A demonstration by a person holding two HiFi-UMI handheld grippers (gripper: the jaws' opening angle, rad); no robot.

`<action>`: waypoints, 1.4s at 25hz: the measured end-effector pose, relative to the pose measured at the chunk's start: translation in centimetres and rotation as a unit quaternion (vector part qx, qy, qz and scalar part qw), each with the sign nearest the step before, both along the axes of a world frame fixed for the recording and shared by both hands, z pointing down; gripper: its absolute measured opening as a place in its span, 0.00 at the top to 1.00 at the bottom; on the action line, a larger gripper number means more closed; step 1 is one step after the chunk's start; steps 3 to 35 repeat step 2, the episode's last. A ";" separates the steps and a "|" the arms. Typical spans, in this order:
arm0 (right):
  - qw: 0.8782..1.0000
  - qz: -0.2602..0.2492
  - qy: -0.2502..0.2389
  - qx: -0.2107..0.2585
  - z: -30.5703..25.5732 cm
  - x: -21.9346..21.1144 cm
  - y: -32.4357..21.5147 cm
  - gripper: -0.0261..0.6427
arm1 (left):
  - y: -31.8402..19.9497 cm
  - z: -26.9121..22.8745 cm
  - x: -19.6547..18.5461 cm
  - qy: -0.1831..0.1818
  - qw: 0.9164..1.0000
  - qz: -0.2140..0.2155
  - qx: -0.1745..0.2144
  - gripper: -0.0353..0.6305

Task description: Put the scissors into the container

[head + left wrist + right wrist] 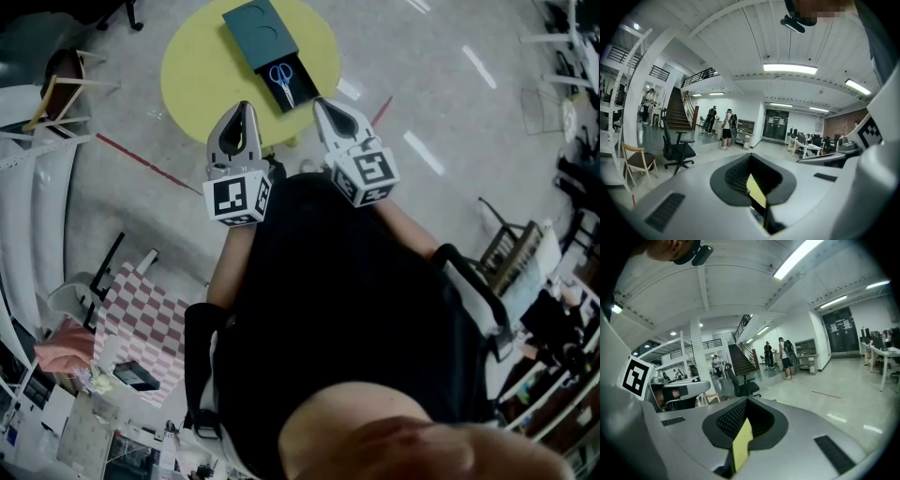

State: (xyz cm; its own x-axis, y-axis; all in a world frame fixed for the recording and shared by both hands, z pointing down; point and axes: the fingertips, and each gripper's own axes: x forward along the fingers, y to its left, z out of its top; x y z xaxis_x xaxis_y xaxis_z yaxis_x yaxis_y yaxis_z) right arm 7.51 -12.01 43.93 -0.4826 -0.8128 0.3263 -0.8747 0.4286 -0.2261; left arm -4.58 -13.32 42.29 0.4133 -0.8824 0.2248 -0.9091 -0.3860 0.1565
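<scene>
Blue-handled scissors [281, 80] lie inside the open drawer end of a dark teal container [261, 33] on a round yellow table [197, 66]. My left gripper [244, 107] hovers at the table's near edge, left of the scissors, jaws together with nothing held. My right gripper [322, 101] is just right of the container's near end, also shut and empty. In the left gripper view the left gripper [757, 187] shows only a thin yellow sliver of table between its jaws. The right gripper [743, 437] shows the same in the right gripper view. The scissors are hidden in both gripper views.
A wooden chair [58, 82] stands left of the table, and red tape [141, 159] runs across the floor. A checkered cloth [141, 319] lies at lower left. A black office chair [677, 150], stairs [677, 110] and standing people [726, 129] are far off.
</scene>
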 end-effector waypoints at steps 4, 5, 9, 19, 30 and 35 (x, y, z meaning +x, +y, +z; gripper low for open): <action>1.000 0.004 0.001 -0.001 0.0 0.2 -0.1 0.96 | 0.0 -0.1 0.1 0.000 1.000 0.000 0.001 0.97; 1.000 0.004 0.001 -0.001 0.0 0.2 -0.1 0.96 | 0.0 -0.1 0.1 0.000 1.000 0.000 0.001 0.97; 1.000 0.004 0.001 -0.001 0.0 0.2 -0.1 0.96 | 0.0 -0.1 0.1 0.000 1.000 0.000 0.001 0.97; 1.000 0.004 0.001 -0.001 0.0 0.2 -0.1 0.96 | 0.0 -0.1 0.1 0.000 1.000 0.000 0.001 0.97; 1.000 0.004 0.001 -0.001 0.0 0.2 -0.1 0.96 | 0.0 -0.1 0.1 0.000 1.000 0.000 0.001 0.97; 1.000 0.004 0.001 -0.001 0.0 0.2 -0.1 0.96 | 0.0 -0.1 0.1 0.000 1.000 0.000 0.001 0.97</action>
